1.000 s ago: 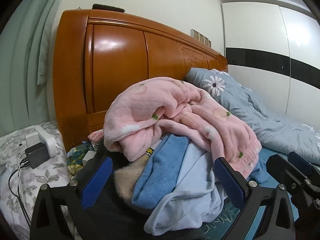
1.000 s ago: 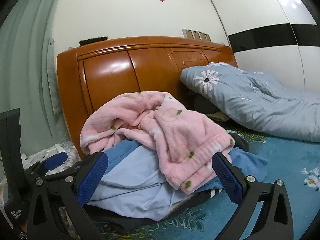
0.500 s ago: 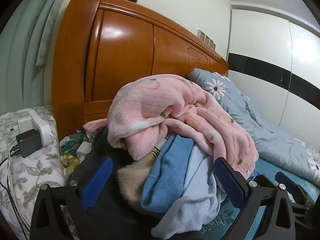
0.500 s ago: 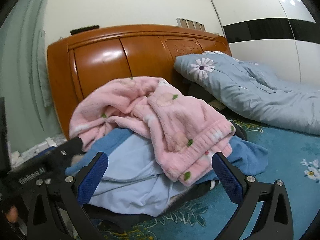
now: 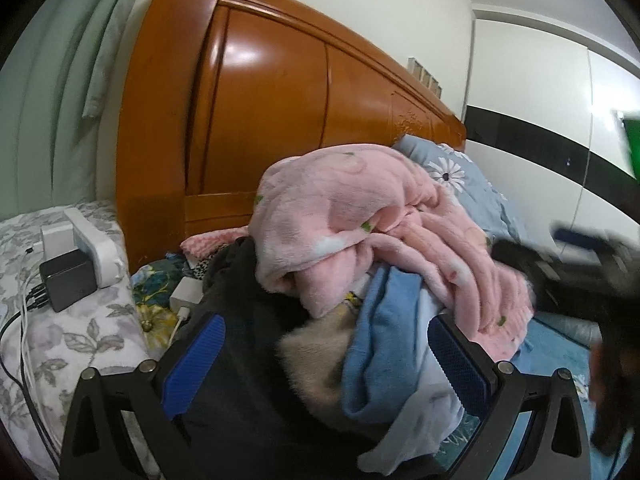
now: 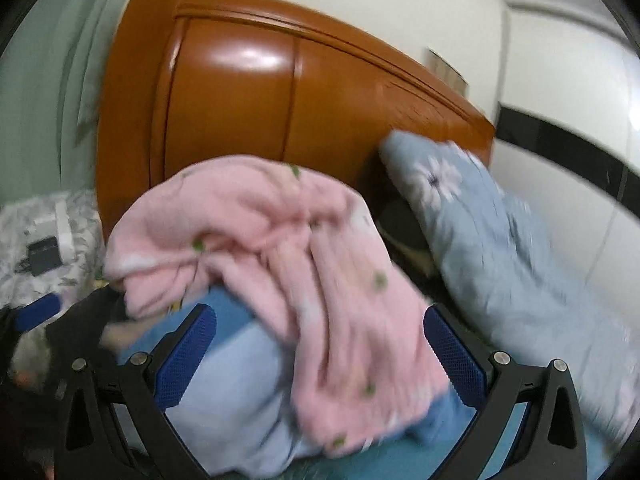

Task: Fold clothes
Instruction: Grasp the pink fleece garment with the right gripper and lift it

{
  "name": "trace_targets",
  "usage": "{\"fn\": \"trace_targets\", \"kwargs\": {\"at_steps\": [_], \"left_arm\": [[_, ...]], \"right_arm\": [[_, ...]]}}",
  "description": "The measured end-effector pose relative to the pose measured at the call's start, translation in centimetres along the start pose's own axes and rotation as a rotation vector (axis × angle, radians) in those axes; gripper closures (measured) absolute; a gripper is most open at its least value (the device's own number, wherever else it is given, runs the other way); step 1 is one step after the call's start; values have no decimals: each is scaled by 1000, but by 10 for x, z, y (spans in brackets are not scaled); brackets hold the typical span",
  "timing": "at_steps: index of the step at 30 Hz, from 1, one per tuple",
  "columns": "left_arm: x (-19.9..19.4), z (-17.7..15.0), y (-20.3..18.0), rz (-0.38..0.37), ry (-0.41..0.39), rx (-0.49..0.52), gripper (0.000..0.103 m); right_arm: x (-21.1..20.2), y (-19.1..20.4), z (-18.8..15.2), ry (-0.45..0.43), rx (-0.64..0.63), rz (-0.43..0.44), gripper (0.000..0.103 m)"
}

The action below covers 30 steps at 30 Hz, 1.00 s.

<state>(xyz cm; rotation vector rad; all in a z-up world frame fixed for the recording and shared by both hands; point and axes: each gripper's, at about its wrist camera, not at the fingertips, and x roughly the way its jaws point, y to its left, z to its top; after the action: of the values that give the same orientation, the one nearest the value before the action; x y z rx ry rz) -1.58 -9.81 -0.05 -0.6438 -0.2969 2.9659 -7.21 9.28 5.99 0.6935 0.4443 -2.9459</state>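
A heap of clothes lies on the bed against the headboard. A fluffy pink garment [image 5: 360, 216] with green specks tops it, also in the right wrist view [image 6: 288, 256]. Under it lie a blue garment [image 5: 380, 332], a pale blue one [image 6: 236, 396], a beige fuzzy one [image 5: 316, 360] and a dark one [image 5: 240, 360]. My left gripper [image 5: 326, 356] is open, its blue pads either side of the heap's near edge, holding nothing. My right gripper [image 6: 320, 348] is open over the pink and pale blue clothes; its view is blurred. It shows blurred at the right of the left wrist view [image 5: 580, 256].
An orange wooden headboard [image 5: 272, 112] stands behind the heap. A grey-blue flowered duvet [image 6: 500, 240] lies to the right. A nightstand with a floral cloth [image 5: 68, 320] holds a white box, a black charger [image 5: 68, 280] and cables at the left. The bedsheet [image 5: 552, 348] is teal.
Both grippers have moved closer to the heap and swung left. The right gripper is moving fast, so its view is blurred. Both stay open.
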Motion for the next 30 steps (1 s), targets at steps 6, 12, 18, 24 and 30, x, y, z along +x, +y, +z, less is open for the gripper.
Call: {"fn": "trace_targets", "kwargs": {"at_steps": [6,12,18,24,30], "left_arm": [[11,0,24,1,63,-83,0],[16,-2,30,-5,81,-104,0],[15,-3,27,-7,84,-92,0],[10,-2,25,-27,86,-99,0],[5,-1,10,-102,91,-93,0]], "right_arm": [[55,49,35,48,-197,32,0],[85,97,50,29,-344,11,6],[88,83,65,77,-195,30,90],[42,18,70,27,25,2,102],[-25,-56,56,-14,169,-62,103]]}}
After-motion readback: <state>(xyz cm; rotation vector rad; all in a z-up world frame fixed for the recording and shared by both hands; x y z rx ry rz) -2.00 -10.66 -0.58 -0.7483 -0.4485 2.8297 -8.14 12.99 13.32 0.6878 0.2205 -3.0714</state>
